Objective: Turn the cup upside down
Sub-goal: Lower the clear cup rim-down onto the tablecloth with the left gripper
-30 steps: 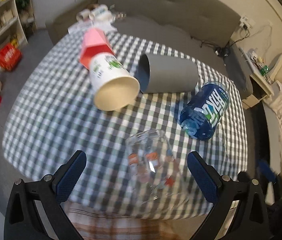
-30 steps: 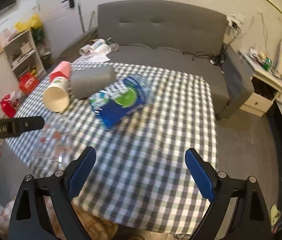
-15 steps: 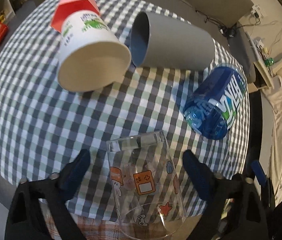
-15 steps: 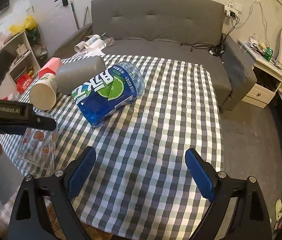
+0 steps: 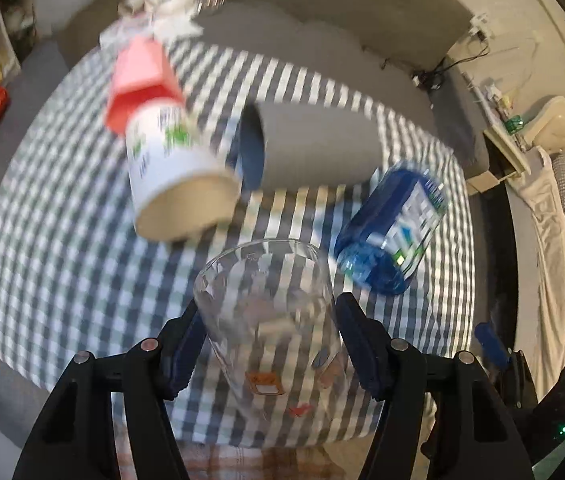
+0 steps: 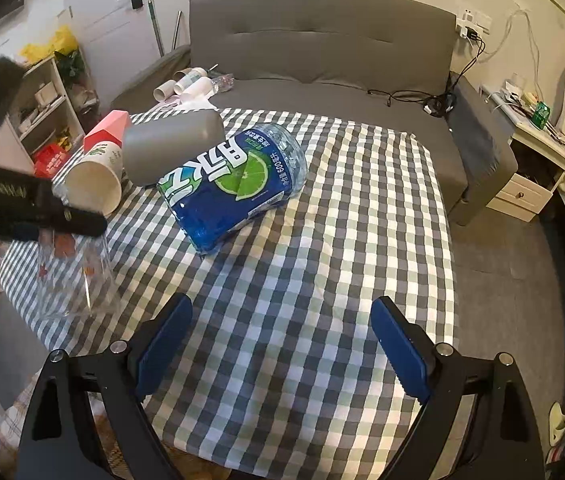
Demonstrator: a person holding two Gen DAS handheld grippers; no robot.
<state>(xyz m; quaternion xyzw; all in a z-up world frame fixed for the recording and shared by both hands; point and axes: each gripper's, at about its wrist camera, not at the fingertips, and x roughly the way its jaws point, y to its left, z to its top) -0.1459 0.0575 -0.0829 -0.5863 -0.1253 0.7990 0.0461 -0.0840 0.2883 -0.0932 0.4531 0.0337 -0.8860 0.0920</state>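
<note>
1. We see the left claw (image 5: 268, 340) closed on the clear glass cup (image 5: 270, 320): its two blue pads press the cup's opposite walls, one on each side.
2. In the left wrist view the cup's open rim points away from the camera toward the far end of the counter (image 5: 62, 240), and small cartoon prints show on the wall nearer the camera. This view is blurred.
3. In the right wrist view we find the same cup (image 6: 76, 276) at the counter's near left corner, its wider end low over the checked cloth and the left claw's dark finger (image 6: 70, 220) crossing its upper part. Whether the cup touches the cloth we cannot tell.
4. The right claw (image 6: 282, 344) stands open with nothing between its blue pads, above the near edge of the counter (image 6: 322, 280) and well apart from the cup.
5. Just beyond the cup a blue plastic bottle (image 5: 392, 232) lies on its side; its label with a lime slice faces the right wrist camera.
6. Beside the bottle a grey tumbler (image 5: 314, 148) lies on its side, mouth toward the white paper cup (image 5: 174, 184), which also lies on its side.
7. A pink and red box (image 5: 138, 80) sits behind the paper cup, touching its base.
8. A grey sofa (image 6: 322, 48) stands beyond the counter.
</note>
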